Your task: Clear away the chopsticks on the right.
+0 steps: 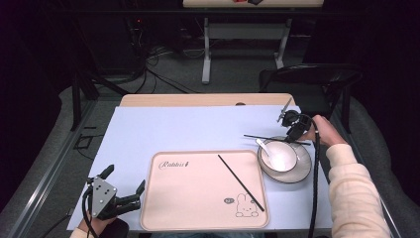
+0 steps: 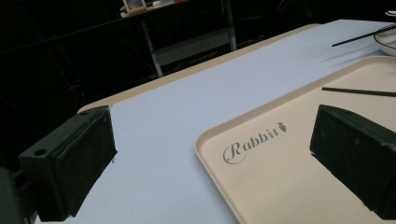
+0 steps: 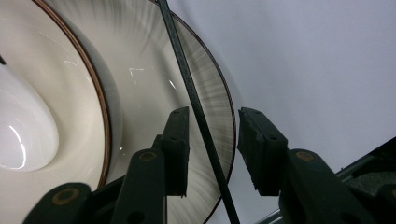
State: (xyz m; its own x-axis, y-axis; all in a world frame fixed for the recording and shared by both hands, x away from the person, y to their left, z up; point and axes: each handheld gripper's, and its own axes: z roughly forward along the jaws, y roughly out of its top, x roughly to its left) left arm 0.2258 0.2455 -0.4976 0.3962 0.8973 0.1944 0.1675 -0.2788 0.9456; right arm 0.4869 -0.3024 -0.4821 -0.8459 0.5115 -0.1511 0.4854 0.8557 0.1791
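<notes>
The right hand-held gripper [image 1: 295, 130] hovers over the far rim of the plate [image 1: 302, 171] near the bench's right edge, its jaws parted with a gap on either side of the black chopstick [image 3: 198, 114] that runs between them; in the right gripper view neither pad touches the stick, so it is released rather than grasping. That chopstick [image 1: 275, 139] lies across the plate's far rim, its tip pointing toward the bench's left edge. On the plate sits a white bowl [image 1: 280, 154] with a white spoon [image 1: 262, 146] resting in it. The left hand-held gripper [image 1: 124, 191] is at the near left corner of the bench, jaws spread wide and holding nothing, just beside the near left corner of the beige tray [image 1: 198, 191]. The tray lies along the bench's near edge on a pale blue sheet [image 1: 173, 129], and a second chopstick [image 1: 241, 182] lies slantwise on its right half, ending near a printed rabbit [image 1: 243, 206].
</notes>
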